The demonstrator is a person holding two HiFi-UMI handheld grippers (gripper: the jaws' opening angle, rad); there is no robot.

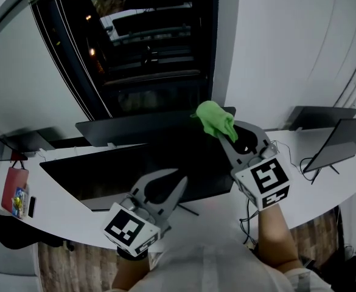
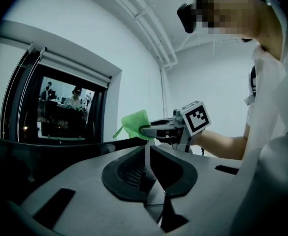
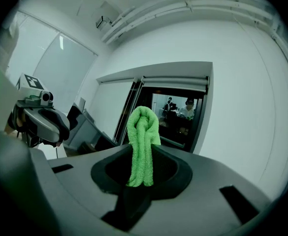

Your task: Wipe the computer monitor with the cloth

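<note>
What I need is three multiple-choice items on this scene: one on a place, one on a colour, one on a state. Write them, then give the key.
1. Where is the cloth?
A. On the floor.
B. Held up over the right end of the monitor.
C. Inside a drawer.

2. What colour is the cloth?
A. White.
B. Red.
C. Green.

3. What state is the right tool in?
A. Shut on the cloth.
B. Open and empty.
C. Out of sight in every view.

Key:
1 B, the head view shows it in the air by the monitor's top right.
2 C, it is bright green in all three views.
3 A, the right gripper view shows the folded cloth pinched between its jaws.
</note>
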